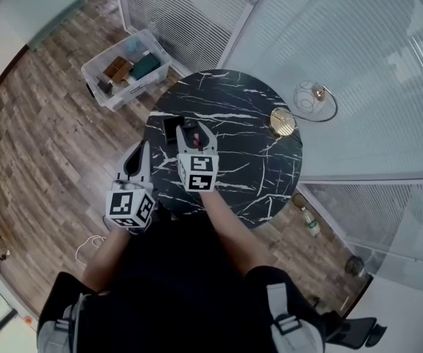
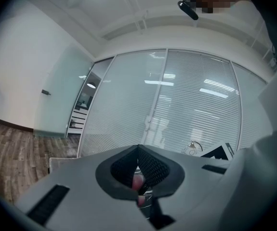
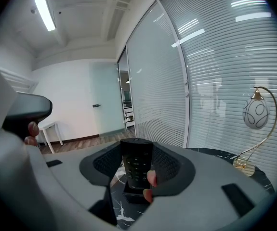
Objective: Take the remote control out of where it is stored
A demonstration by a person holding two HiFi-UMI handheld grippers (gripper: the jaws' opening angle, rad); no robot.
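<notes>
A black remote control [image 3: 137, 165] stands upright between the jaws of my right gripper [image 3: 136, 146], which is shut on it. Its lower end sits in a black holder [image 3: 134, 198] on the round black marble table [image 1: 262, 168]. In the head view the right gripper [image 1: 190, 133] is over the table's left part, beside the holder [image 1: 171, 128]. My left gripper [image 1: 136, 157] hangs off the table's left edge over the wood floor. Its jaws meet at the tips with nothing between them [image 2: 138, 150].
A round gold object [image 1: 283, 121] lies on the table's far right, near an egg-shaped ornament on a gold hoop stand [image 3: 255, 113]. A clear plastic bin [image 1: 126, 68] of items stands on the floor at the back left. Glass walls with blinds curve behind the table.
</notes>
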